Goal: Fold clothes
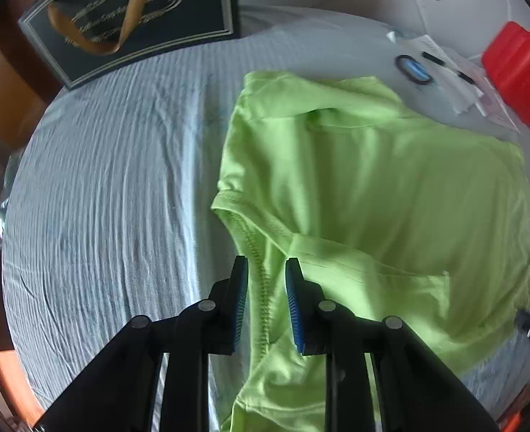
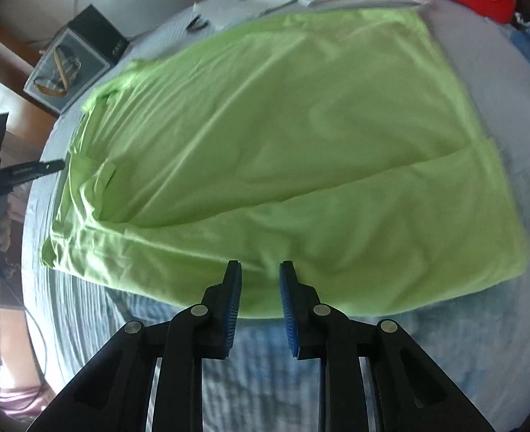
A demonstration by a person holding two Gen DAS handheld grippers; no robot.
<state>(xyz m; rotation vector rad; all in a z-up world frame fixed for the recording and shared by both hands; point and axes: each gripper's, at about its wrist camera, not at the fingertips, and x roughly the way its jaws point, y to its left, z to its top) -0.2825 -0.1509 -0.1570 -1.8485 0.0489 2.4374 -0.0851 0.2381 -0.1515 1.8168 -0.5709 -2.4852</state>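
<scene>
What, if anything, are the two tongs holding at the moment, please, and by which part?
Nothing is held. The left tongs stand open over the green shirt's stitched collar edge; the right tongs stand open over its near edge.

A pale blue ribbed sheet (image 1: 113, 180) covers the bed. A lime green T-shirt (image 1: 373, 187) lies spread on it, partly folded. Toward the far edge sit a dark gift bag (image 1: 131, 21) with a gold ribbon handle, some white papers (image 1: 459, 82), and what may be a red plastic container (image 1: 520, 72).
</scene>
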